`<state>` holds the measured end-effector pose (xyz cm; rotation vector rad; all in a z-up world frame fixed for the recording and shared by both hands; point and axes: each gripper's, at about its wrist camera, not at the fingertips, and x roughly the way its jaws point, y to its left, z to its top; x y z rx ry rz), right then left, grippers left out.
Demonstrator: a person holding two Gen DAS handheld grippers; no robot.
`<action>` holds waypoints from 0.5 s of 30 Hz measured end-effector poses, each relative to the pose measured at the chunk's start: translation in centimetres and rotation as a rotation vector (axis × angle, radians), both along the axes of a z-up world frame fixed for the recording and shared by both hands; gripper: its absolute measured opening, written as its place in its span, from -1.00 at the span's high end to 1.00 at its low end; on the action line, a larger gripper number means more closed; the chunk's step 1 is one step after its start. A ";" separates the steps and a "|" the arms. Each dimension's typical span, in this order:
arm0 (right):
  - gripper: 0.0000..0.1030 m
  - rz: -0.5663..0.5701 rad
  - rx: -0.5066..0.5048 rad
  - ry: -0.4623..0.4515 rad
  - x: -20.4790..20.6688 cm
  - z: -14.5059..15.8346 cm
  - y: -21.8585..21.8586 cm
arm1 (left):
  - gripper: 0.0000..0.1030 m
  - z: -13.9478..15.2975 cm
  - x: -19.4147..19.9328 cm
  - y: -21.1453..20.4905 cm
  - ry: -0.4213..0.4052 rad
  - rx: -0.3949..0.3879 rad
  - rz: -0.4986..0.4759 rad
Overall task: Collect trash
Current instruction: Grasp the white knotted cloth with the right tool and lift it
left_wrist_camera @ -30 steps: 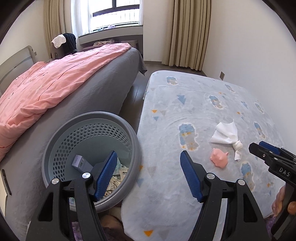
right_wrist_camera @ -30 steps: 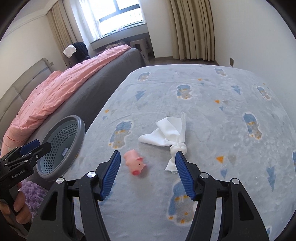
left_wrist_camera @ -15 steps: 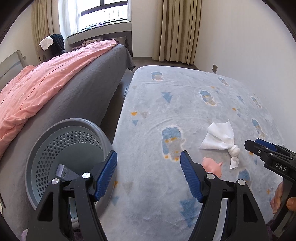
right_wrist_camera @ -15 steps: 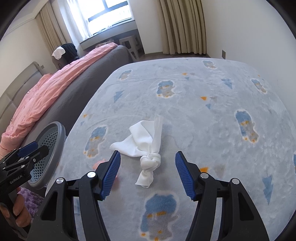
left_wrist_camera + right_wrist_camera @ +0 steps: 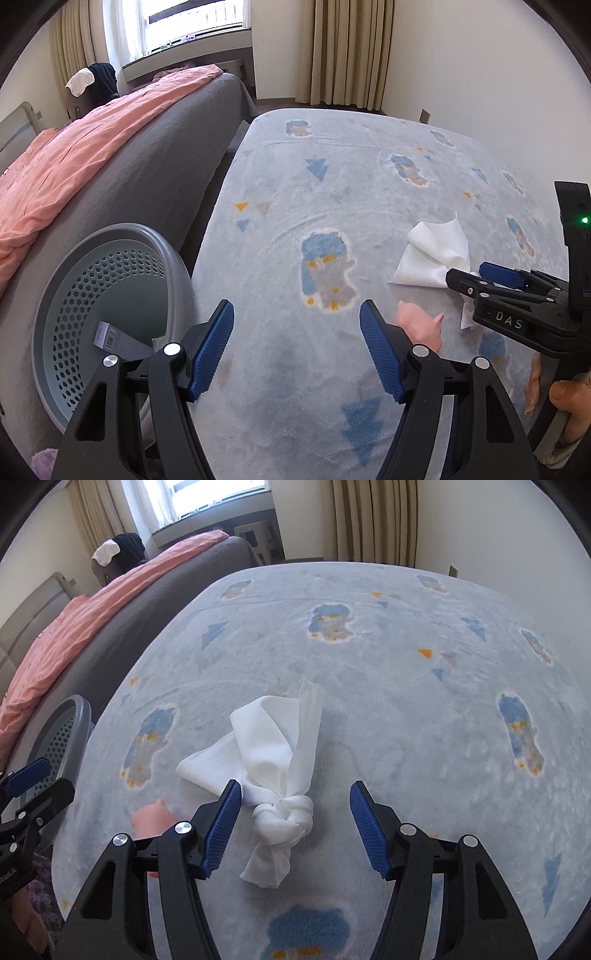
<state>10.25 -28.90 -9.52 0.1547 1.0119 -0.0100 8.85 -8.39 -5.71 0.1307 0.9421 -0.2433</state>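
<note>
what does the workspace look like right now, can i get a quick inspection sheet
surface: pale blue patterned blanket, flat.
job's things: knotted white cloth lying on the blanket; grey perforated basket at its left edge, with a barcoded box inside.
clutter: pink toy pig beside the cloth.
grippers: right gripper open, jaws just been closing, astride the cloth's knot, pads not touching; left gripper open, empty, over bare blanket.
cables: nothing seen.
surroundings: bed with pink duvet, curtains, window.

Patterned blue rug [image 5: 406, 701] carries knotted white cloth [image 5: 273, 753] and pink toy [image 5: 421, 325].
</note>
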 end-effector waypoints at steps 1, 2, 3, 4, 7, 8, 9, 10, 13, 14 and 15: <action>-0.03 -0.001 -0.003 0.004 0.0 -0.1 0.0 | -0.32 -0.2 -0.1 -0.2 0.003 0.003 -0.002; 0.09 -0.002 -0.006 0.009 0.1 -0.2 0.1 | -0.32 -0.2 -0.3 -0.4 0.006 0.005 -0.005; 0.18 -0.001 -0.007 0.010 0.1 -0.3 0.1 | -0.32 -0.3 -0.4 -0.7 0.009 0.006 -0.010; 0.22 0.001 -0.004 0.007 0.1 -0.2 0.1 | -0.32 -0.4 -0.6 -0.9 0.012 0.006 -0.014; 0.43 0.006 0.013 -0.005 -0.2 0.4 0.0 | -0.32 -0.6 -1.1 -1.8 0.018 0.005 -0.029; 0.43 0.006 0.016 -0.011 -0.4 0.7 0.0 | -0.32 -0.6 -1.3 -2.1 0.019 0.003 -0.034; 0.43 0.002 0.024 -0.018 -0.5 1.0 -0.2 | -0.32 -0.7 -1.5 -2.3 0.020 0.002 -0.039; 0.43 -0.004 0.032 -0.027 -0.7 1.4 -0.4 | -0.32 -0.7 -1.7 -2.7 0.022 0.001 -0.046; 0.43 -0.030 0.055 -0.055 -1.1 2.5 -1.3 | -0.32 -1.0 -2.1 -3.7 0.033 -0.004 -0.063; 0.43 -0.038 0.064 -0.061 -1.3 2.8 -1.6 | -0.32 -1.0 -2.2 -4.0 0.036 -0.007 -0.069; 0.43 -0.048 0.071 -0.068 -1.4 3.1 -2.0 | -0.31 -1.1 -2.4 -4.4 0.040 -0.011 -0.076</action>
